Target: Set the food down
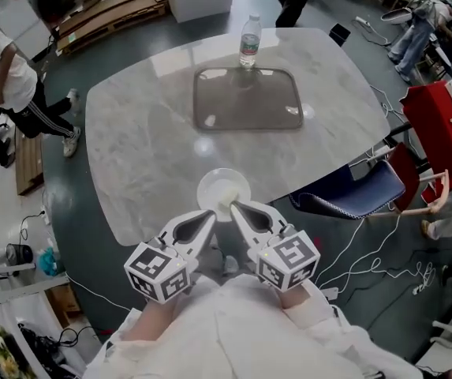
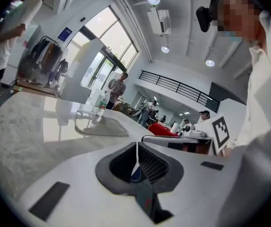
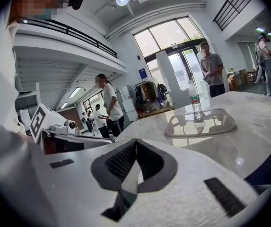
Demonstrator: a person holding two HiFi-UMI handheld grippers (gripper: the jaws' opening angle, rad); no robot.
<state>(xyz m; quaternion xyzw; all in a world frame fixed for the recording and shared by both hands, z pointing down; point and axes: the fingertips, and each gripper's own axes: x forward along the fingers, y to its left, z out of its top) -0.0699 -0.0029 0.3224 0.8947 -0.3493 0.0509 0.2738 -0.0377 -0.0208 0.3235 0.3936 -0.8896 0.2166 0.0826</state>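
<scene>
The left tongs (image 1: 208, 218) and right tongs (image 1: 237, 212) are clenching the plate (image 1: 223, 186); the nearby counter (image 1: 147, 133) edge is risking a fall.

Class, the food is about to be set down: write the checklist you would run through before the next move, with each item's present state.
1. Left gripper shut on the white dish: ok.
2. Right gripper shut on the same dish: ok.
3. Dish fully over the table: cannot tell; it is right at the near edge.
4. Table bare between the dish and the clear tray: ok.
5. Bottle upright beyond the tray, out of the way: ok.
6. Food seated on the dish: cannot tell; the dish looks plain white.
</scene>
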